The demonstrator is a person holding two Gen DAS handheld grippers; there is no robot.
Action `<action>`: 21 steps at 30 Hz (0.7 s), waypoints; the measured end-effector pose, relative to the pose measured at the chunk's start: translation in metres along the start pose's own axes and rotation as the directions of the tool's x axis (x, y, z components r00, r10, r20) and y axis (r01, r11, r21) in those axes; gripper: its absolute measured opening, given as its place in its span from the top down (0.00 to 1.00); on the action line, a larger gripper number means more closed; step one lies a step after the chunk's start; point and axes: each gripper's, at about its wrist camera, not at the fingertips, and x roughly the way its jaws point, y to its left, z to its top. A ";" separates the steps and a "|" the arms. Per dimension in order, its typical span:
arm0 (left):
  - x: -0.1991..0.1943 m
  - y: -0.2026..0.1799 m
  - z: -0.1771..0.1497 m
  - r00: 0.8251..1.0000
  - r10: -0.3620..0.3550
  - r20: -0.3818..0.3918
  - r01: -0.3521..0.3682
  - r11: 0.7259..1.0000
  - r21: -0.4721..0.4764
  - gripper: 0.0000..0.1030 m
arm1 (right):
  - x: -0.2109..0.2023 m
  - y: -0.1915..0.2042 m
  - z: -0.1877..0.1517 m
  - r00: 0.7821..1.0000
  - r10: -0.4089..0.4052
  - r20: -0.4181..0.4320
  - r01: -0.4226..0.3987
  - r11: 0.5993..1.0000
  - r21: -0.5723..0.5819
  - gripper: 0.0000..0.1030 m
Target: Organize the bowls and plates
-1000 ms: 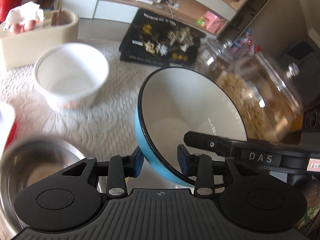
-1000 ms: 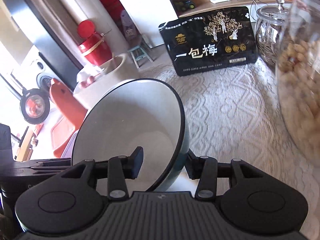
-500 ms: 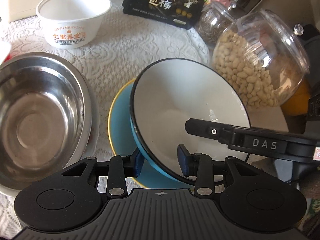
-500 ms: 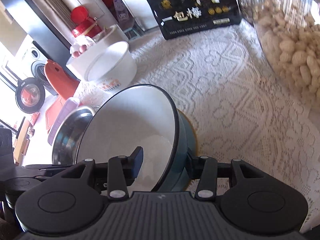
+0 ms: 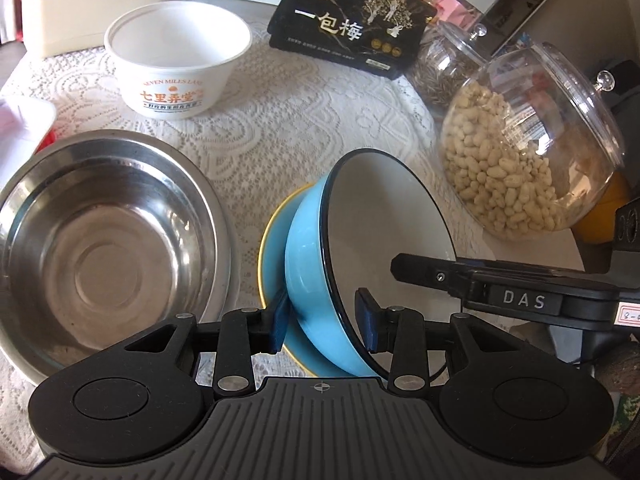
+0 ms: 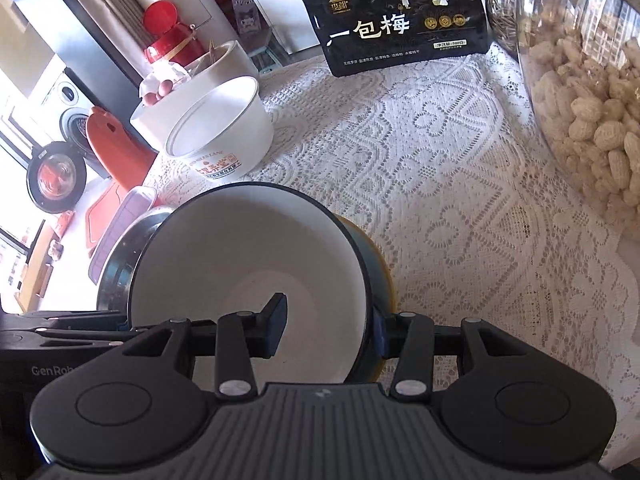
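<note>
Blue bowl [image 5: 308, 248], centre frame, clamped by left gripper [image 5: 323, 317] and right gripper [image 6: 332, 330] on opposite rims; tilted over blue plate [image 5: 271, 248], likely for nesting.

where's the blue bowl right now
In the left wrist view the blue bowl sits center, tilted over the blue plate, gripped at its rim by both tools, right of the steel bowl.

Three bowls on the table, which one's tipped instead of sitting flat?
The blue bowl, white inside with a dark rim. Both grippers clamp its rim, tilting it over the blue plate. The steel bowl and the white paper bowl sit flat, untouched.
</note>
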 end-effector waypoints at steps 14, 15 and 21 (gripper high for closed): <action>-0.021 -0.001 -0.001 0.999 -0.007 0.048 0.007 1.000 0.013 0.69 | -0.018 0.009 0.003 0.994 -0.076 0.079 0.083 0.993 -0.087 0.57; -0.024 -0.001 -0.001 0.998 -0.013 0.055 0.012 1.000 0.015 0.70 | -0.019 0.009 0.003 0.994 -0.073 0.082 0.080 0.993 -0.085 0.57; -0.023 -0.001 0.000 0.998 -0.006 0.057 0.005 1.000 0.010 0.71 | -0.022 0.010 0.003 0.993 -0.072 0.095 0.081 0.993 -0.091 0.56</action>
